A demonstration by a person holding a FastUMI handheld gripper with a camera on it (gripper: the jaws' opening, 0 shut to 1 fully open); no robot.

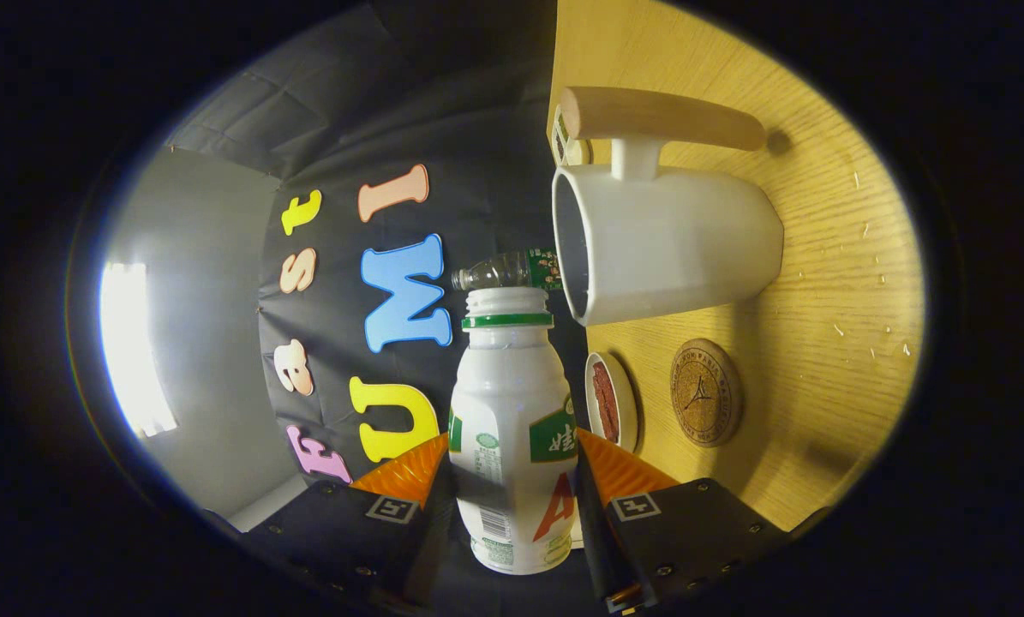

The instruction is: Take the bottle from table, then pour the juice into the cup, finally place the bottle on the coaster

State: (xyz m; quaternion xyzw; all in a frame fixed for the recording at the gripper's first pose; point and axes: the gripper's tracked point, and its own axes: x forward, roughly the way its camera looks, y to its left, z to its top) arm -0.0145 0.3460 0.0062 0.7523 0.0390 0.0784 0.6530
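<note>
Gripper view. I am holding the bottle (512, 428) in the claw (512, 467), rolled hard onto its side, so the bench (820, 283) is standing as a wall on the right of the frame. Both fingers are pressing the bottle's waist from either side, closed down to the width of its body, low centre of the frame.

The bottle is uncapped, its open neck sitting just beside the mouth of the cup (661, 244) at upper centre-right. I judge I am tipping to pour; I cannot make out any juice running. The neck looks slightly short of the rim, so spilling is the risk.

Materials: the bottle is smooth white plastic with a green collar ring and a printed label, waisted in the middle, which is giving the fingers a seat. The cup is matt white, thick-walled, with a rounded wooden handle (661, 116). The bench is pale wood grain with small specks.

The coaster (705, 392), a round cork disc with a stamped mark, is lying below the cup, bare, waiting for the bottle. A small round white lid-like piece (610, 399) is sitting between it and the bottle. A clear plastic bottle (503, 271) is showing beyond the neck.
</note>
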